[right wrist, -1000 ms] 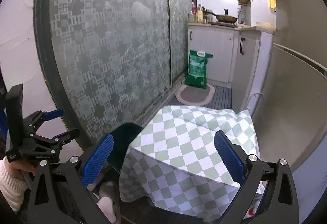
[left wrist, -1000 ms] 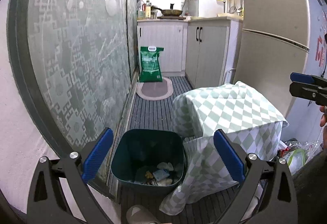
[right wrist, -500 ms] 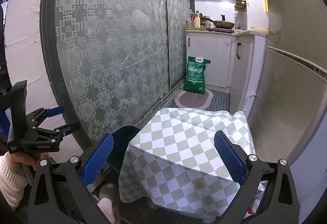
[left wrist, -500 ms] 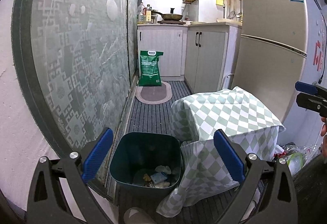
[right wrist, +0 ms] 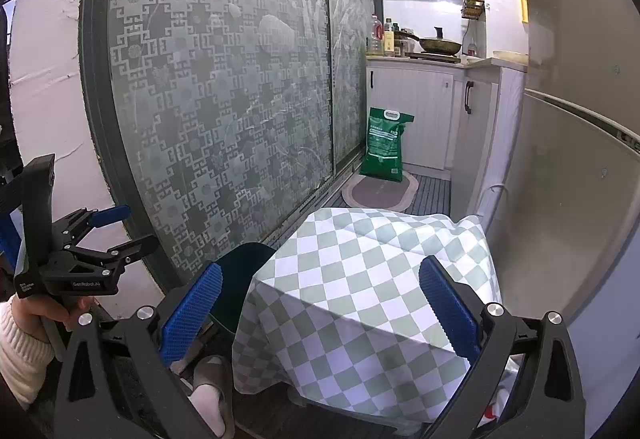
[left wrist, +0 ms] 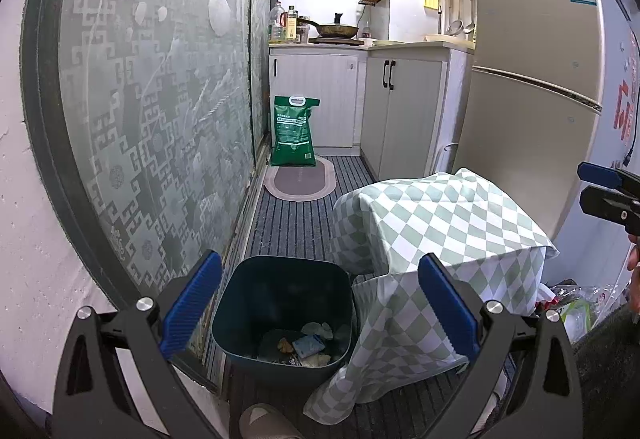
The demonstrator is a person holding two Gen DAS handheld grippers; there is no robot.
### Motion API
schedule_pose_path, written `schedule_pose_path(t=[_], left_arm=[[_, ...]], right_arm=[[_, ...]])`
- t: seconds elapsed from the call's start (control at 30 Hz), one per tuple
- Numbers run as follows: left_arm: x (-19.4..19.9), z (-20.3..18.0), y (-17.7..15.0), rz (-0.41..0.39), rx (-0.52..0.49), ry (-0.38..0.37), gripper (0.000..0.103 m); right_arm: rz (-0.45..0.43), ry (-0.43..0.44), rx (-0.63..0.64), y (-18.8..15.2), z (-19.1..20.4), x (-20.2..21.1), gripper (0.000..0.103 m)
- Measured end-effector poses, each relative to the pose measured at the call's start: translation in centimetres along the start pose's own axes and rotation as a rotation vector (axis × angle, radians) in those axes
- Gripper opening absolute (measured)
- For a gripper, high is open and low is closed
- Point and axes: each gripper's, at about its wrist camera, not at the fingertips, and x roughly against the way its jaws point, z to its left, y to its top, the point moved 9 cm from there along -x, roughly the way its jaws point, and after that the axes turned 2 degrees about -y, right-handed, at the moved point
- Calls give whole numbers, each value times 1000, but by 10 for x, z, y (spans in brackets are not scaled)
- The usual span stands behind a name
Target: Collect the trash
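Both the left hand-held gripper (left wrist: pixel 320 307) and right hand-held gripper (right wrist: pixel 320 309) are released, empty. Risk: cloth (left wrist: pixel 436 235) overhanging bin (left wrist: pixel 280 303) may snag or deflect dropped trash.

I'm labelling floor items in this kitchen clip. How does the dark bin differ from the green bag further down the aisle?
The dark bin is an open-topped, dark teal tub with scraps in its bottom; the green bag is bright green, printed, has a white handle, and looks closed. The bin sits beside the checkered cloth, near the camera; the bag leans against the white cabinets at the far end. Both stand upright on the floor, close to the patterned sliding door.
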Motion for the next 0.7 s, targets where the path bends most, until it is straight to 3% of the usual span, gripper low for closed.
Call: schedule_pose_path(t=[0.7], left_arm=[[0,0,0,0,-1,-1,100]], right_arm=[[6,-2,5,-1,1,-1,100]])
